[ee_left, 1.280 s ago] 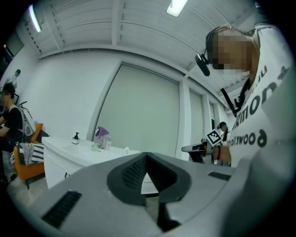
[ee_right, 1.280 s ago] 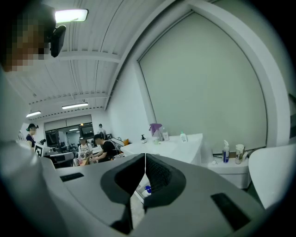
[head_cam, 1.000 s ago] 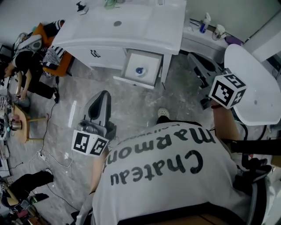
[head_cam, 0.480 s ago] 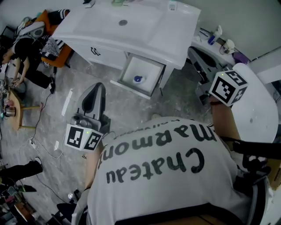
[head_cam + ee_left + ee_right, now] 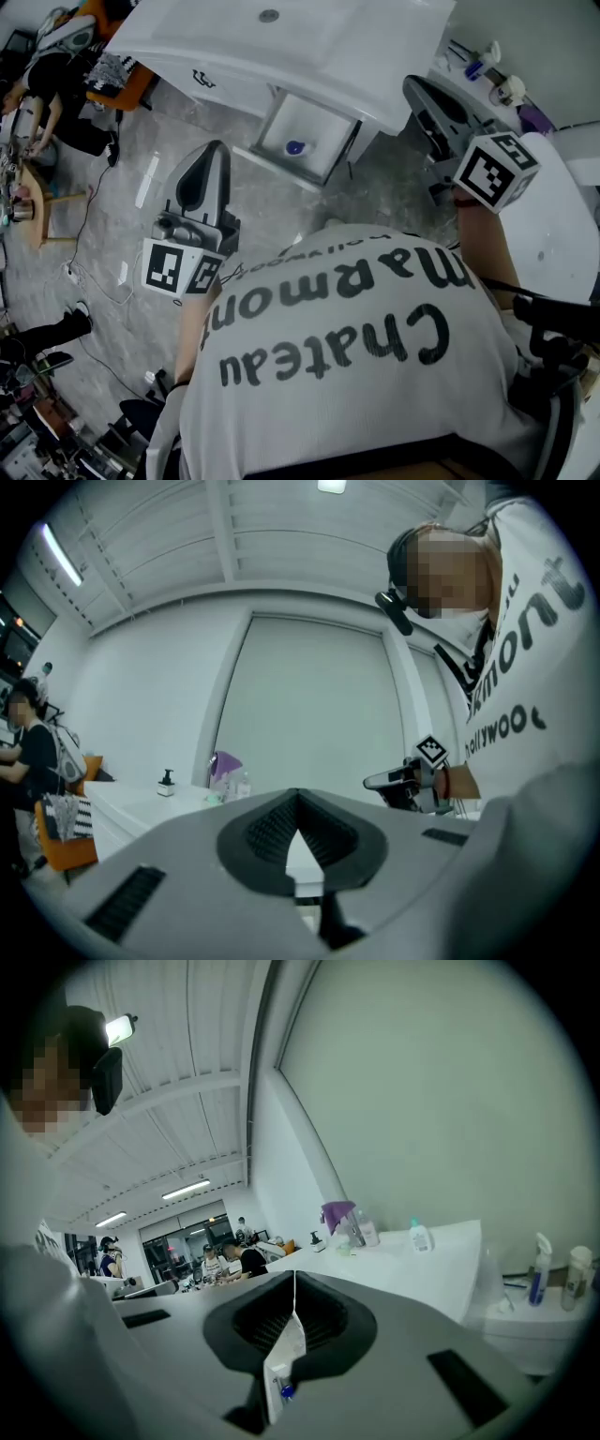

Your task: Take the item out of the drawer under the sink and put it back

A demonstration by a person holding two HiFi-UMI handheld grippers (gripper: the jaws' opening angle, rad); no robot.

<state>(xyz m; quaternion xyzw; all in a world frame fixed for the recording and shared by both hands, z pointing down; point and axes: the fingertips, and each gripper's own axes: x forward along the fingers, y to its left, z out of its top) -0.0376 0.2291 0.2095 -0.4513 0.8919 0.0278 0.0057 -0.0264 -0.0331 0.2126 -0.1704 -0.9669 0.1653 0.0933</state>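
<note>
Lying in the open white drawer (image 5: 317, 131) under the white sink (image 5: 281, 42), small blue item (image 5: 295, 147) sits well apart from left gripper (image 5: 217, 148) and right gripper (image 5: 413, 84) — both pinched together, empty — so take-out unstarted or already returned, can't tell.

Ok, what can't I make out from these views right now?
- Blue item: too small in the head view to identify; only a sliver shows below the right gripper's shut jaws in its view.
- Drawer: back part hidden under the sink top in the head view; mostly blocked by the left gripper's own body in its view.
</note>
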